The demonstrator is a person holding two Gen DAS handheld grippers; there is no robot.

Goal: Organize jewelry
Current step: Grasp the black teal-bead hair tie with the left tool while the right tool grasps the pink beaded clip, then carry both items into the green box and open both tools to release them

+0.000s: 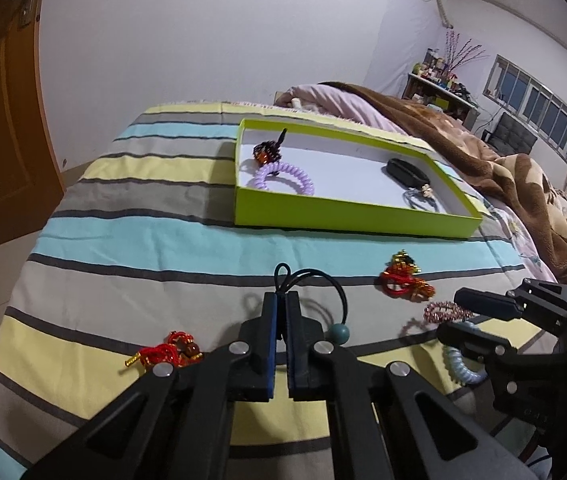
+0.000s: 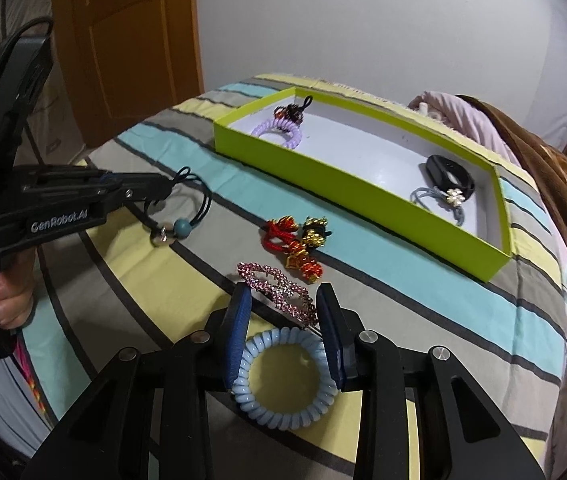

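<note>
My left gripper [image 1: 282, 296] is shut on the cord of a black hair tie [image 1: 325, 276] with a teal bead [image 1: 339, 333], low over the striped bedspread; the right wrist view shows this gripper [image 2: 167, 188] at the left. My right gripper [image 2: 283, 296] holds a pale blue spiral hair tie [image 2: 283, 378] between its pads, both pads touching the coil. A pink rhinestone clip [image 2: 279, 288] lies just ahead of its tips. The lime green box [image 1: 343, 216] sits farther back and holds a purple spiral tie [image 1: 283, 178], a dark beaded ornament [image 1: 267, 152] and a black band [image 1: 405, 172].
Red and gold knotted ornaments [image 2: 295, 246] lie between the grippers and the box, and another one [image 1: 167, 352] lies left of my left gripper. A brown blanket [image 1: 483, 152] is heaped on the right. A person's hand [image 2: 7, 300] grips the left tool's handle. A wooden door [image 2: 131, 40] stands behind.
</note>
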